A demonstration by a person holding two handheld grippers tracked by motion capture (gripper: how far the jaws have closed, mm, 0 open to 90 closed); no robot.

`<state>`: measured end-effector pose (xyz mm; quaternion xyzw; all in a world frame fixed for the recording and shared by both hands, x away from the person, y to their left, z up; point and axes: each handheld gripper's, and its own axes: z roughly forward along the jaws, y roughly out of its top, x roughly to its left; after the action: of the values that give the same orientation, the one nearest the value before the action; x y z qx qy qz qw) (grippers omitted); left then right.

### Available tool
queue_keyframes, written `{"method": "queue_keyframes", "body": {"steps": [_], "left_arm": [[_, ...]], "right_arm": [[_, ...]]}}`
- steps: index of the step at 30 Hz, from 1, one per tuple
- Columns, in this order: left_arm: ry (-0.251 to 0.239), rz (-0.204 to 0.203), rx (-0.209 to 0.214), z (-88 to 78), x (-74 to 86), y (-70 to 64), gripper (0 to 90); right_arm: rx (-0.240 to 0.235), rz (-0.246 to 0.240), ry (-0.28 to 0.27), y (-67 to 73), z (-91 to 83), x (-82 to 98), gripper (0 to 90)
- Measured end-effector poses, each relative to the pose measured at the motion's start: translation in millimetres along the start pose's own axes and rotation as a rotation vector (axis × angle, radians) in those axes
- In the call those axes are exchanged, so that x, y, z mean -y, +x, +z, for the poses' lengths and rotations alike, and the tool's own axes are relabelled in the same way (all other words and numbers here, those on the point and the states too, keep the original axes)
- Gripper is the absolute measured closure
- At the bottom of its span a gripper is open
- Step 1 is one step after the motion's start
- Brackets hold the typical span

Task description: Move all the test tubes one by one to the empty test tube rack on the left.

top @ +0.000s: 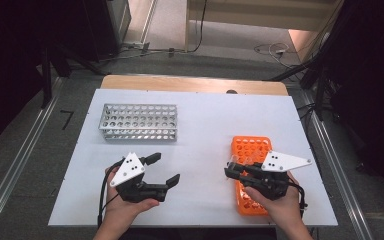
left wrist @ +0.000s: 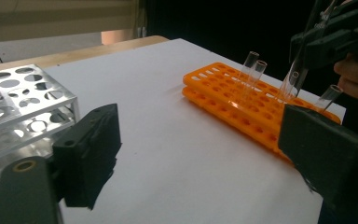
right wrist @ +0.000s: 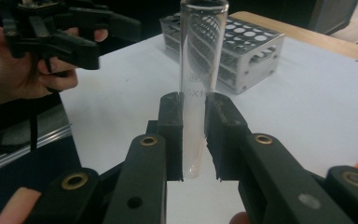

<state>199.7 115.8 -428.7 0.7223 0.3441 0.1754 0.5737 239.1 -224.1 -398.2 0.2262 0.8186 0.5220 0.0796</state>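
Your right gripper [right wrist: 193,135] has its jaws closed on a clear glass tube [right wrist: 199,70], gripping it near its rounded bottom so that most of its length stands up above the pads, open mouth at the top. In the high view that gripper [top: 232,170] sits over the near half of the orange rack [top: 250,148], which lies on the right side of the white table [top: 205,125]. From your left gripper view, the orange rack [left wrist: 228,95] has two perforated tiers and holds several more clear tubes: two stand side by side [left wrist: 252,70] near its middle, one more [left wrist: 328,95] leans at the near end, and one is just below your right gripper [left wrist: 303,44]; most of its other holes look empty. Your left gripper [top: 161,169] hangs over the bare table on the left with its jaws wide apart and nothing between them. The metal rack [top: 139,121] stands farther back on the left, well apart from the orange one, and every hole you can see in it is empty. In your right gripper view the metal rack [right wrist: 242,46] rises just behind the held tube, with your left hand [right wrist: 18,70] off to the side.
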Motion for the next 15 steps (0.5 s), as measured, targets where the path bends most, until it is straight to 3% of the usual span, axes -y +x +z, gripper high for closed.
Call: {"method": "queue_keyframes", "body": {"steps": [10,15], "left_arm": [[0.0,0.018,0.056,4.7,-5.7,-16.3,23.1],[-0.009,0.033,0.095,4.8,-6.9,-22.3,30.7]], "right_arm": [[-0.005,-0.027,0.035,26.7,17.9,0.9,74.7],[-0.016,-0.03,0.065,31.2,30.7,6.7,74.7]]}}
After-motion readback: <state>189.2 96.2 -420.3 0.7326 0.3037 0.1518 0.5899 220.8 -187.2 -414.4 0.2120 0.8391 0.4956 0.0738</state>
